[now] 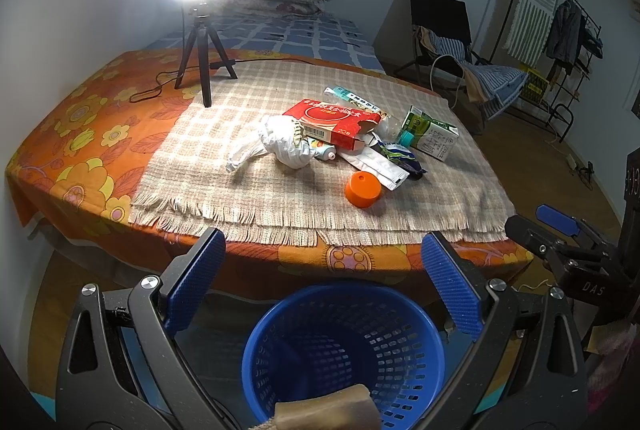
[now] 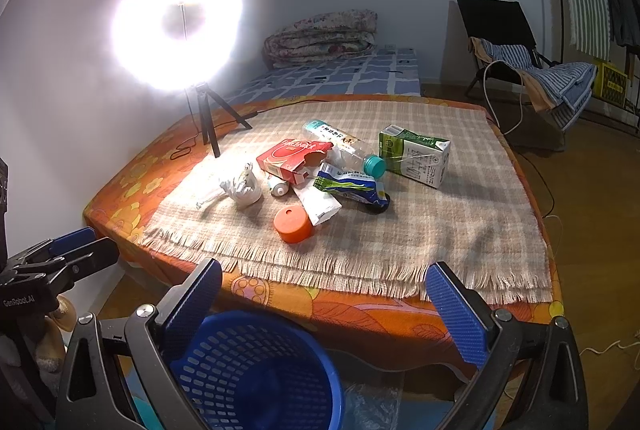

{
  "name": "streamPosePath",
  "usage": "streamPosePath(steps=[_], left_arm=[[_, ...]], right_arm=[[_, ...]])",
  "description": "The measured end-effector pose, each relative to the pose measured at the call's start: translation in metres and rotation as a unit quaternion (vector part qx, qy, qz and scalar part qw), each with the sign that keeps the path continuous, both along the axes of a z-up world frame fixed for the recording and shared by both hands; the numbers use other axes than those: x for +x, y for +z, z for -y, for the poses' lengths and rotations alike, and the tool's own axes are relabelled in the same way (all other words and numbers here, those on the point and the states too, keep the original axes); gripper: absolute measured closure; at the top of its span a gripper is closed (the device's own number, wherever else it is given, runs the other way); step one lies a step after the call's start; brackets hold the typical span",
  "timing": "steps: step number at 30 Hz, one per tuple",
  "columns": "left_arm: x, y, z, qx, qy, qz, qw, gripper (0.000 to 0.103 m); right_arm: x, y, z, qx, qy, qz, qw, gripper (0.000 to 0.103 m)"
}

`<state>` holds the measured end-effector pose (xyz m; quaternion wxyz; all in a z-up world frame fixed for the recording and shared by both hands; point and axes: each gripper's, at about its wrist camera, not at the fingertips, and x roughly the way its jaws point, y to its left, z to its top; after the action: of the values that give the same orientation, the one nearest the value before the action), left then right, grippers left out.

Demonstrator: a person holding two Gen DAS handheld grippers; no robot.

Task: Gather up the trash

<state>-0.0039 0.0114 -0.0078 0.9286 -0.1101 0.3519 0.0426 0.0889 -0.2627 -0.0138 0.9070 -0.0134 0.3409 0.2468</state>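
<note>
A pile of trash lies on the checked cloth (image 1: 280, 198): a torn red box (image 1: 332, 124), a crumpled white bag (image 1: 280, 146), a green-and-white carton (image 1: 432, 134), a clear bottle with a teal cap (image 2: 344, 146), a blue-green wrapper (image 2: 352, 188), a white packet (image 1: 380, 168) and an orange cap (image 1: 363, 190). On the floor below the table's front edge stands a blue mesh basket (image 1: 360, 350). My left gripper (image 1: 324, 270) hangs open over it, holding nothing. My right gripper (image 2: 326, 310) is open too, just right of the basket (image 2: 256, 370).
A ring light on a black tripod (image 1: 204, 70) stands at the table's back left, its cable trailing over the orange flowered tablecloth (image 1: 88, 134). A tan block (image 1: 326, 408) shows at the basket's near rim. Behind are a bed (image 2: 340, 74), a folding chair (image 2: 520, 62) and a clothes rack (image 1: 560, 30).
</note>
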Motion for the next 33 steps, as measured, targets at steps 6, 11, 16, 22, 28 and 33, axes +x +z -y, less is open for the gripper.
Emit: streamPosePath(steps=[6,11,16,22,28,33], left_arm=[[0.001,0.001,0.001,0.000,0.000,-0.001,1.0000,0.003],[0.001,0.000,0.000,0.000,0.000,-0.001,1.0000,0.003],[0.000,0.000,-0.001,0.000,-0.001,0.000,1.0000,0.003],[0.001,0.001,0.001,0.000,-0.001,-0.001,1.0000,0.003],[0.000,-0.001,-0.002,0.004,0.003,-0.001,1.0000,0.003],[0.000,-0.004,-0.010,0.005,0.006,0.002,1.0000,0.003]], right_arm=[[0.000,0.000,0.000,0.001,0.000,-0.001,1.000,0.000],[0.001,0.001,0.001,0.001,0.000,-0.001,1.000,0.000],[0.003,0.000,0.001,0.001,0.000,-0.003,1.000,0.000],[-0.004,-0.004,-0.002,0.001,0.000,-0.002,1.000,0.000],[-0.003,-0.004,-0.002,0.002,0.000,-0.003,1.000,0.000],[-0.004,-0.005,-0.003,0.010,0.007,-0.003,1.000,0.000]])
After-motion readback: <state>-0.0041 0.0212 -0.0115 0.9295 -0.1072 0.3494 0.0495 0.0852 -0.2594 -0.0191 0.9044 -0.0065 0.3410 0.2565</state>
